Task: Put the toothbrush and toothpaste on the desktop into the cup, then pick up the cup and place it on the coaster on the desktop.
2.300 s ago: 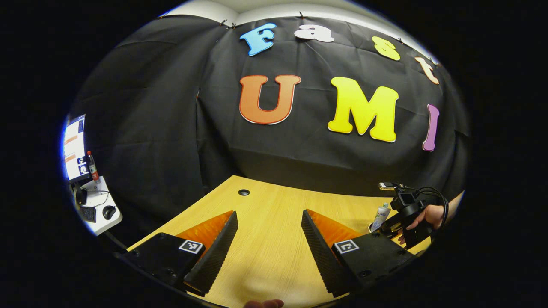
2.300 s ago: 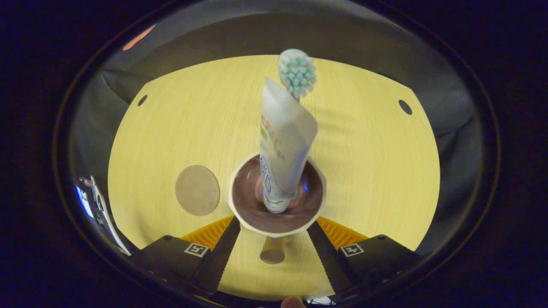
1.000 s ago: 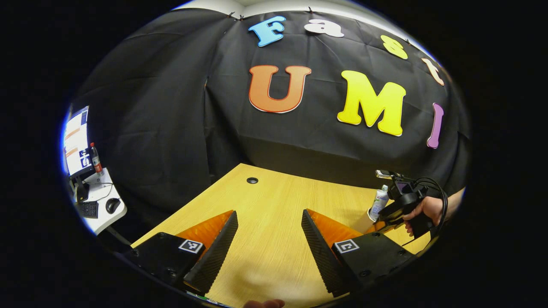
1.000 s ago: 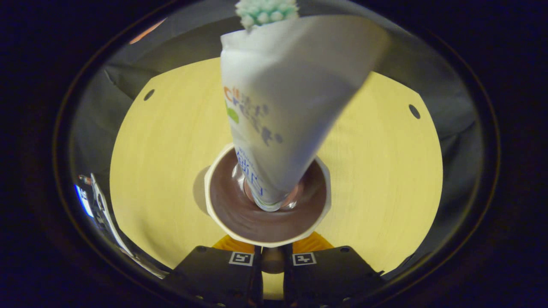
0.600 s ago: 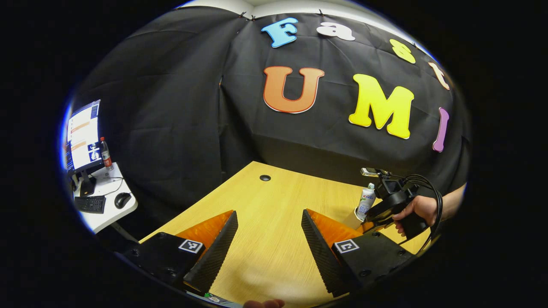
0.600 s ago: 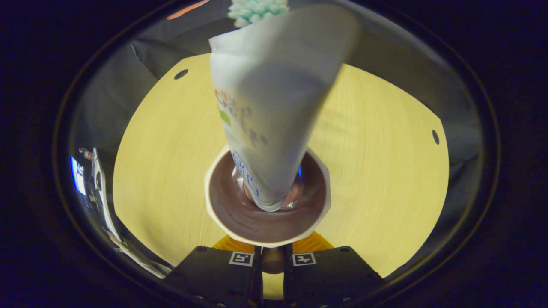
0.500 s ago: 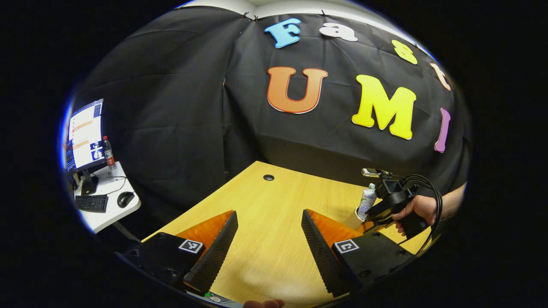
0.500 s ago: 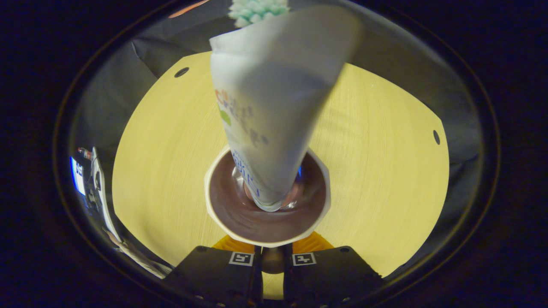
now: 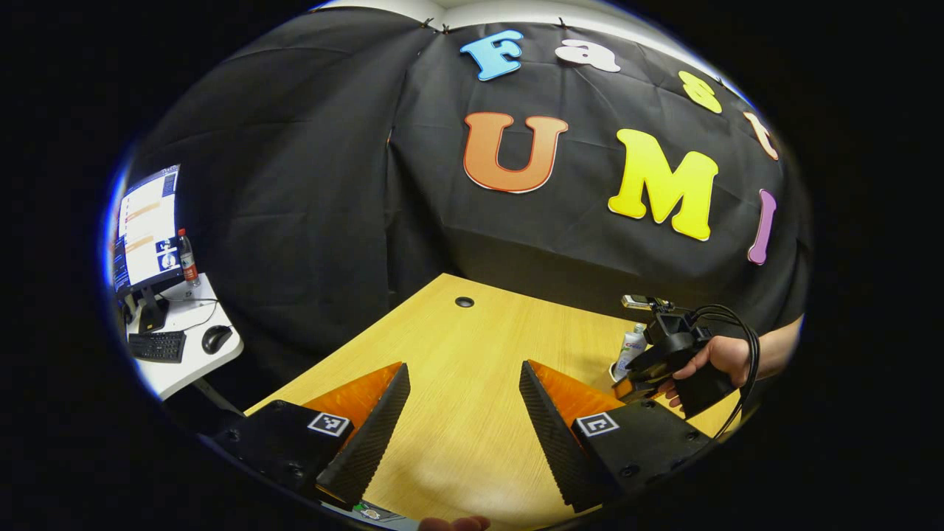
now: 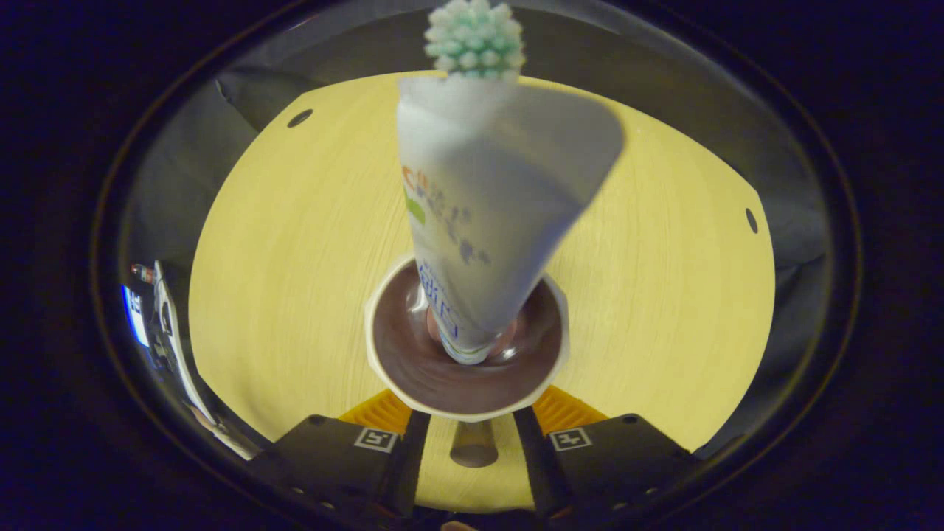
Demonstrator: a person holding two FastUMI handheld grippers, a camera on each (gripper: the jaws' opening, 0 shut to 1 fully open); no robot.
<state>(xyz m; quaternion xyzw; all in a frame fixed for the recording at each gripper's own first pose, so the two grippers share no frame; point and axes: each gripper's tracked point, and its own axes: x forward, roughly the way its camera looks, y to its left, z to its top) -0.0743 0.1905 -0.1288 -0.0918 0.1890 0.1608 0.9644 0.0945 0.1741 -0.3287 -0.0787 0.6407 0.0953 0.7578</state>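
Observation:
A white cup (image 10: 442, 391) with a dark inside stands on the wooden desk (image 10: 280, 243), seen from above in the right gripper view. A white toothpaste tube (image 10: 487, 206) and a toothbrush with a green-white head (image 10: 474, 40) stand upright in it. My right gripper (image 10: 470, 472) is open, its fingers on either side of the cup's handle (image 10: 473, 446) with small gaps. In the left gripper view the cup (image 9: 613, 371) and tube (image 9: 631, 346) sit far right, by the hand-held right gripper (image 9: 641, 380). My left gripper (image 9: 464, 435) is open over bare desk.
The desk has round cable holes (image 9: 464, 302) (image 10: 299, 118) (image 10: 751, 220) near its far corners. A hand (image 9: 719, 354) holds the right gripper. Off the desk to the left stands a white side table (image 9: 169, 339) with a monitor, keyboard, mouse and bottle.
The right gripper's fingers were shut on the cup's handle and have now spread apart. The cup has moved left across the desk and looks a little lower. The left gripper barely moved.

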